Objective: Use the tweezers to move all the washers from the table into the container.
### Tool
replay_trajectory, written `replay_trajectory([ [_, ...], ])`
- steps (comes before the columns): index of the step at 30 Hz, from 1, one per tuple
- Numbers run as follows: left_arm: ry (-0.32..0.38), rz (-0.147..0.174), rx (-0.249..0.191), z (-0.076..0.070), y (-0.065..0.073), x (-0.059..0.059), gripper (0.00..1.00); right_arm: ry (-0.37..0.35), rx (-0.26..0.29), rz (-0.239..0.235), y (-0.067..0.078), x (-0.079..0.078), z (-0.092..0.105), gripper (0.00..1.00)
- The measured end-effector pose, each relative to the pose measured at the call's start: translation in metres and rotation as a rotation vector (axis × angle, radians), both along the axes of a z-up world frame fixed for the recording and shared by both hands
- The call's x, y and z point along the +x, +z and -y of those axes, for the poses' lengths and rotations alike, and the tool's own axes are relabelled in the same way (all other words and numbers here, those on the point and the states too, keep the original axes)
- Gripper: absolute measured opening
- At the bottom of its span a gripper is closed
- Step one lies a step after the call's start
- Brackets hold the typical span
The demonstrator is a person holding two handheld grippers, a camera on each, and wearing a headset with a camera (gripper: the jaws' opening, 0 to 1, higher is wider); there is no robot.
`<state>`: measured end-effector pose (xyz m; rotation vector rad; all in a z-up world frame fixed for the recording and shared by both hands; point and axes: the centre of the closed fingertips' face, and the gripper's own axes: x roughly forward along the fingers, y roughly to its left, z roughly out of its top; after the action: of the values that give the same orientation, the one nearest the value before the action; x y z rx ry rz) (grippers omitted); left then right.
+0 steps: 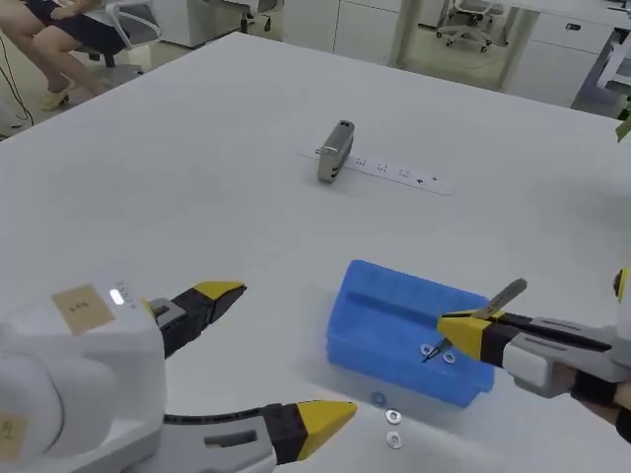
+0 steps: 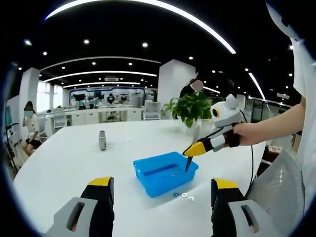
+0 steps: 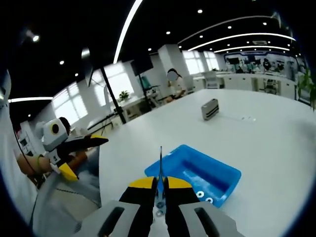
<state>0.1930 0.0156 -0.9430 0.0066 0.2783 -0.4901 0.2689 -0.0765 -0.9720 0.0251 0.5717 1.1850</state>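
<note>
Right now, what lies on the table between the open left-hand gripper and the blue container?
Three loose washers, just short of the blue container's near side; otherwise bare white table. The left gripper view shows it plainly.

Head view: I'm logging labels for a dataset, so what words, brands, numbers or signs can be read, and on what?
None can be read as text.
White strip on the table: small dark marks, too small to read.
Tan sticker on the left gripper: faint marks, too blurred to read.
</note>
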Motion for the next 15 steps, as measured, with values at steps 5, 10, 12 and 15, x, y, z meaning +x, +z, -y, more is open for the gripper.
replay_trajectory([
  [5,-0.002,0.0,0.002,0.0,-0.001,0.0,0.82,0.011,-0.007,-0.037,-0.013,-0.014,-0.002,0.04],
  [10,-0.006,-0.003,0.002,0.0,-0.001,-0.001,0.82,0.024,-0.024,-0.062,-0.027,-0.021,-0.002,0.04],
  [12,-0.008,-0.004,0.005,0.001,-0.002,-0.001,0.82,0.031,-0.031,-0.071,-0.033,-0.023,-0.002,0.04],
  [15,-0.011,-0.005,0.005,0.001,-0.002,-0.001,0.82,0.042,-0.05,-0.079,-0.041,-0.025,-0.004,0.04],
])
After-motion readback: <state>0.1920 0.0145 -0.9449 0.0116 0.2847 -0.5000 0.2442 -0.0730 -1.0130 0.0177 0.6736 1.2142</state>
